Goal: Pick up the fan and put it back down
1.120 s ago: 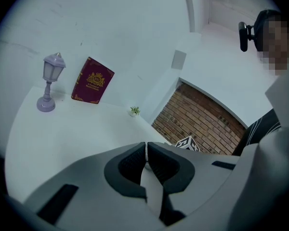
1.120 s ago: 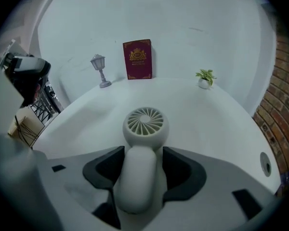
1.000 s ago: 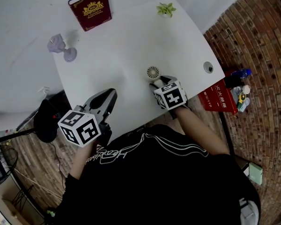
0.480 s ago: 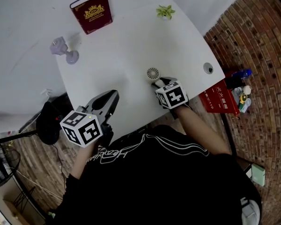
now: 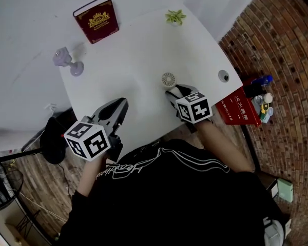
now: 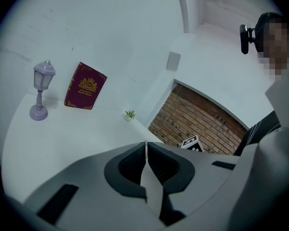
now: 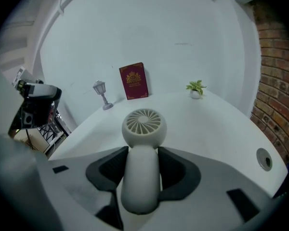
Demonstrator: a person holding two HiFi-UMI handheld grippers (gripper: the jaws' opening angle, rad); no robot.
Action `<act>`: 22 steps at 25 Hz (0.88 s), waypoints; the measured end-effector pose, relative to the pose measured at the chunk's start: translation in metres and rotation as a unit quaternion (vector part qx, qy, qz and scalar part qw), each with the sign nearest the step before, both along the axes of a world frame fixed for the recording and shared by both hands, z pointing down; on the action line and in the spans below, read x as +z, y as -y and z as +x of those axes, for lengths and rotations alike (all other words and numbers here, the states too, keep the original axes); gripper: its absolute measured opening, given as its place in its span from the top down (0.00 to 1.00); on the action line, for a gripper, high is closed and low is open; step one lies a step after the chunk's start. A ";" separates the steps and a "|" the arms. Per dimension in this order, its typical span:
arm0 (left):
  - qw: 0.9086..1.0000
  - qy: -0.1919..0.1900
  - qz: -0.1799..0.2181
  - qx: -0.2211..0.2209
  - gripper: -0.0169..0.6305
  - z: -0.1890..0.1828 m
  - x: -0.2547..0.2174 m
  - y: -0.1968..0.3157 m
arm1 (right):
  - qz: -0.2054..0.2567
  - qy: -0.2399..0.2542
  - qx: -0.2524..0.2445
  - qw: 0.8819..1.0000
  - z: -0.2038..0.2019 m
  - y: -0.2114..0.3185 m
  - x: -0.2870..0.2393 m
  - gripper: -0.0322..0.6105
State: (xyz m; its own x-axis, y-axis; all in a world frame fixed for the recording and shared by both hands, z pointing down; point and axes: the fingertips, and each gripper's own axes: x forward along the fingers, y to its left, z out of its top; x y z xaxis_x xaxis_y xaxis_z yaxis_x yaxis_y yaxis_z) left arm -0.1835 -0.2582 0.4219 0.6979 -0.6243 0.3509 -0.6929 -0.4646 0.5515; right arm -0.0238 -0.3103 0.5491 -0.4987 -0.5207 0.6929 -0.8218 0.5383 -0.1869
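Note:
A small white hand fan (image 5: 168, 79) with a round grille head points away from me over the white table (image 5: 143, 45). My right gripper (image 5: 170, 90) is shut on the fan's handle. In the right gripper view both dark pads press the handle (image 7: 140, 177), and the fan head (image 7: 143, 124) stands just beyond the jaws, off the tabletop. My left gripper (image 5: 122, 102) hovers at the table's near edge, shut with nothing in it. In the left gripper view its pads (image 6: 135, 165) meet at the tips.
At the table's far side are a maroon book (image 5: 96, 19), a small lilac lamp (image 5: 66, 61) and a tiny potted plant (image 5: 175, 17). A cable hole (image 5: 224, 76) sits near the right edge. A red box (image 5: 238, 106) and bottles lie on the brick floor to the right.
The right gripper's marker cube has drifted slightly right and looks a little nearer to the head camera, with the fan between its jaws. The left gripper has stayed put.

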 end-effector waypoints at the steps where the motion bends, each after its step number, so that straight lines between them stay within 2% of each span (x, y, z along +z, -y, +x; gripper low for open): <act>1: 1.000 0.000 0.002 0.003 0.91 0.002 -0.001 0.001 | 0.007 0.008 0.001 1.000 0.001 0.000 -0.007 0.65; 9: 1.000 0.000 0.015 0.022 0.91 0.020 -0.011 0.007 | 0.081 0.084 -0.002 0.993 0.008 -0.008 -0.076 0.65; 16: 1.000 0.004 0.007 0.028 0.91 0.023 -0.004 0.008 | 0.141 0.166 -0.007 0.976 0.011 -0.024 -0.131 0.65; 22: 1.000 0.004 0.007 0.030 0.91 0.028 -0.004 0.009 | 0.168 0.202 -0.027 0.964 0.011 -0.037 -0.161 0.65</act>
